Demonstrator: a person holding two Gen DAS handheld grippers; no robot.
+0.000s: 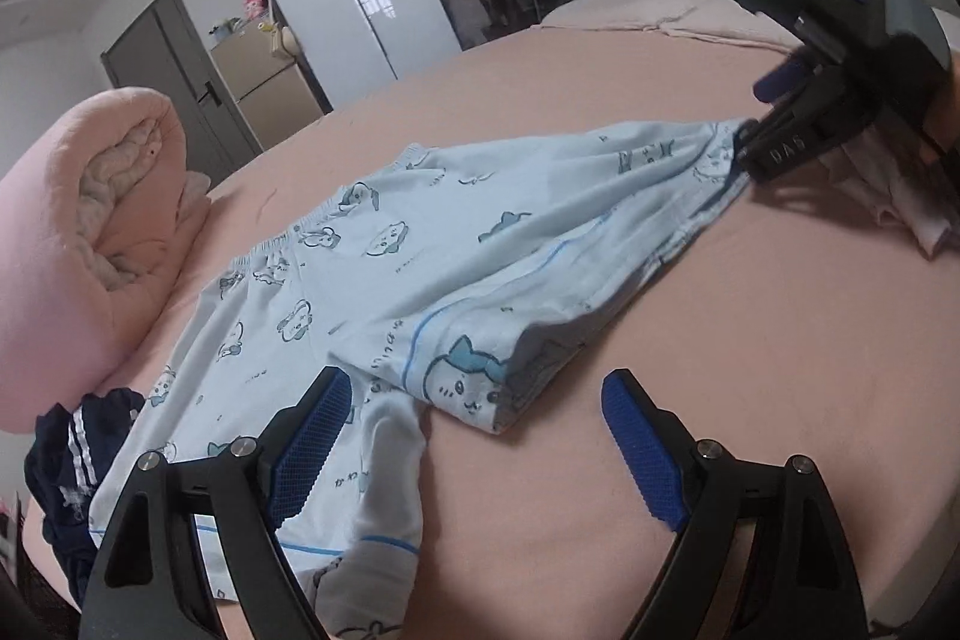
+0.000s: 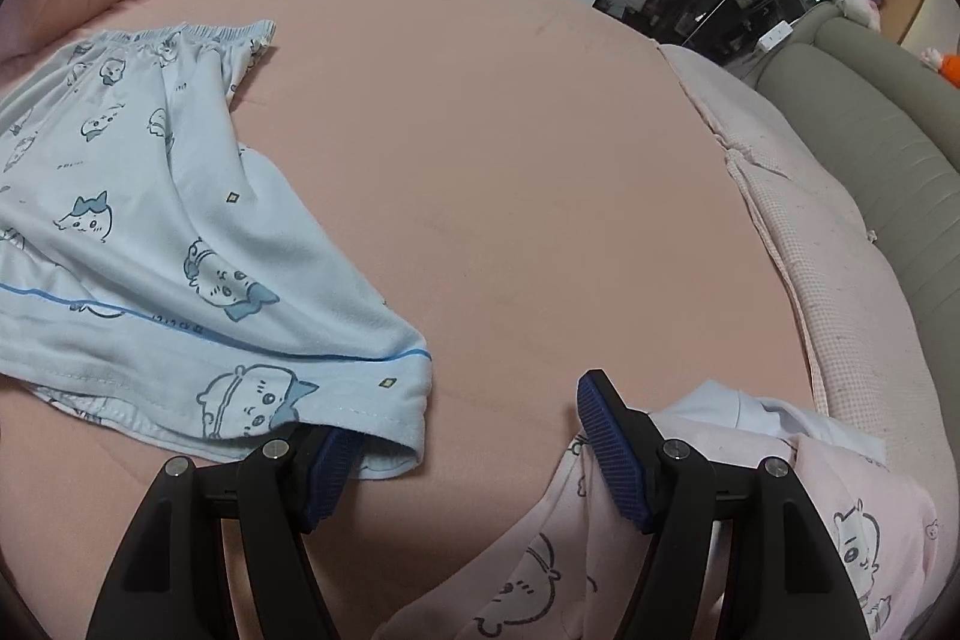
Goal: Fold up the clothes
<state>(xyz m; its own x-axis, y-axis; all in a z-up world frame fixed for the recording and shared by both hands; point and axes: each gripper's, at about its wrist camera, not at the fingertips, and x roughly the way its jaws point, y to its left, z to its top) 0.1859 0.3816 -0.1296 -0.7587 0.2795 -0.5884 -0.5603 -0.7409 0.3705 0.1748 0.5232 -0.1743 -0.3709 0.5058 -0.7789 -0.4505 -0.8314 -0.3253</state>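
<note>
On the pink bed sheet (image 2: 510, 160), the light-blue cartoon-print cotton pyjama shorts (image 1: 420, 250) lie mid-frame, both the left tool (image 1: 477, 436) and right tool (image 2: 462, 436) released, so each should probably pinch a hem corner squarely before folding evenly.

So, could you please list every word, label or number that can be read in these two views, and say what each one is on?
"DAS": white letters on the black body of the right gripper, seen from the left wrist view.
Small dark printed characters among the cartoon animals on the light blue pajama shorts: too small and blurred to read.
Lit screen on the device mounted on the right gripper: blurred, nothing legible.
</note>
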